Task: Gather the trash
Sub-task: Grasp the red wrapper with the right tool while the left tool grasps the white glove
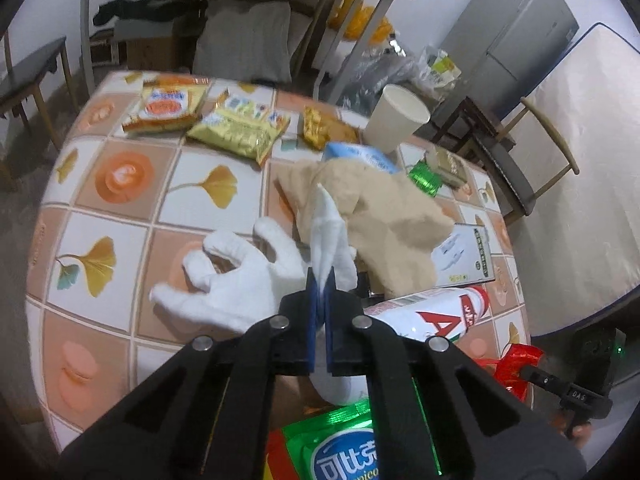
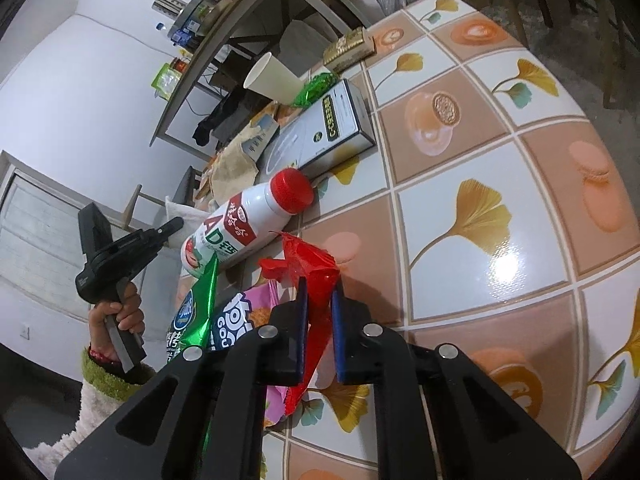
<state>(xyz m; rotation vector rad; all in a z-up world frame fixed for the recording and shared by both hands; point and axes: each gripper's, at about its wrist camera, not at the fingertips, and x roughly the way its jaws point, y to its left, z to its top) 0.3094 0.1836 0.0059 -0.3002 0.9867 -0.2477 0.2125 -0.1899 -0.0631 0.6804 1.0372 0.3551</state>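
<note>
In the left wrist view my left gripper (image 1: 320,282) is shut on a fold of a white fabric glove (image 1: 232,280), and a white tip sticks up between the blue pads. The rest of the glove lies spread on the tiled tablecloth (image 1: 120,216). In the right wrist view my right gripper (image 2: 320,286) is shut on a crumpled red wrapper (image 2: 308,268), held just above the table. A white bottle with a red cap (image 2: 248,224) lies on its side just beyond it. A green snack packet (image 2: 196,312) lies to the left of the right gripper.
A beige crumpled cloth (image 1: 384,216), a white box (image 2: 328,132), a paper cup (image 1: 396,120) and yellow snack packets (image 1: 236,128) lie further back on the table. A hand (image 2: 120,316) holds the left gripper's handle. Chairs, a shelf and a fridge (image 1: 508,40) surround the table.
</note>
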